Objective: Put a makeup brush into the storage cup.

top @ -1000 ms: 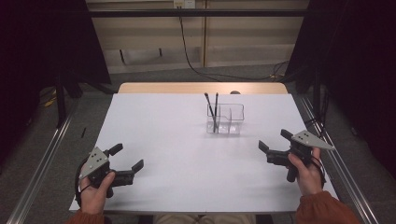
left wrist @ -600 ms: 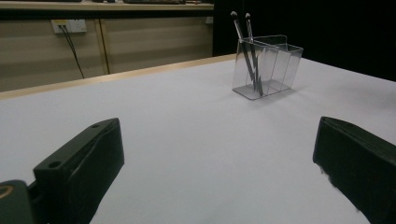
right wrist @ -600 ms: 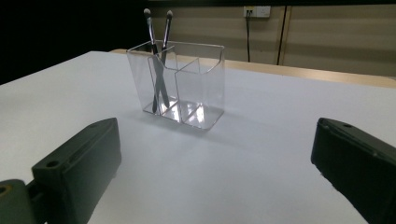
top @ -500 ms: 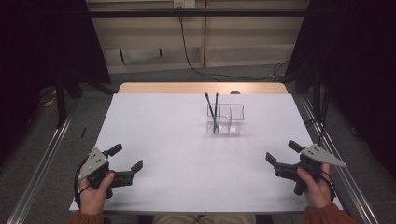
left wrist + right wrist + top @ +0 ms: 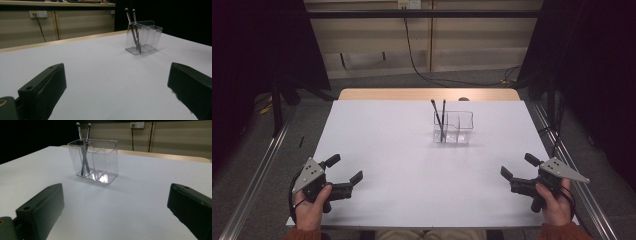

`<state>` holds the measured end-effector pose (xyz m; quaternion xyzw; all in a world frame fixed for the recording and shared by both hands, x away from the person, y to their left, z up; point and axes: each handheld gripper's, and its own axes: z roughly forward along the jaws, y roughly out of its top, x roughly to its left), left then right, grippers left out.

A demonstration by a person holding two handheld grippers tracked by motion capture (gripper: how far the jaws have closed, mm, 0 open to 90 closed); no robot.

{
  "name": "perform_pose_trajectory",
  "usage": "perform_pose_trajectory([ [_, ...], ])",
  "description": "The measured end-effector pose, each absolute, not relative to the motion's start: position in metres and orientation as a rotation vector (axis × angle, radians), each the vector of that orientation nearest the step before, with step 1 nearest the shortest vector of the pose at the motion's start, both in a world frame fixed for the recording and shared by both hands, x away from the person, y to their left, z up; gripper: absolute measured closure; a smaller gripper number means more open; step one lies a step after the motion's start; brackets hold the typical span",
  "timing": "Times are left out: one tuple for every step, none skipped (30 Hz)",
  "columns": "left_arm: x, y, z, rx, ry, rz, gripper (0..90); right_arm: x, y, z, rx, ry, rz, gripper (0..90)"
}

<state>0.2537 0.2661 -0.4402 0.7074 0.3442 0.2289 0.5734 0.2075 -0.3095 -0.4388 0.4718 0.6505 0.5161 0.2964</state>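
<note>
Beige panelled wall [image 5: 472, 35], grey floor [image 5: 307, 115], dark curtains [image 5: 252, 50].

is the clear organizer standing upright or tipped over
Upright. The clear organizer stands flat on its base on the white table, open top up, with two brushes standing crossed in one end compartment.

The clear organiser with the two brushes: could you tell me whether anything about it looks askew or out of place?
Nothing stands out. The clear organiser stands upright on the white table; two brushes lean crossed in one end compartment, the other compartments look empty. Both hand-held grippers rest open, well apart from it.
</note>
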Motion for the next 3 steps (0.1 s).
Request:
perform_pose_trajectory([
  [0.2537, 0.2661, -0.4403, 1.659, 0.808, 0.537, 2.0, 0.2085, -0.3090, -0.4388, 1.258, 1.730, 1.378, 0.6],
  [0.2537, 0.2659, -0.4404, 1.657, 0.811, 0.534, 2.0, 0.2092, -0.3087, -0.4390, 1.255, 1.739, 1.379, 0.4],
  [0.2539, 0.2657, -0.4405, 1.655, 0.814, 0.534, 2.0, 0.2097, -0.3080, -0.4395, 1.258, 1.741, 1.380, 0.5],
])
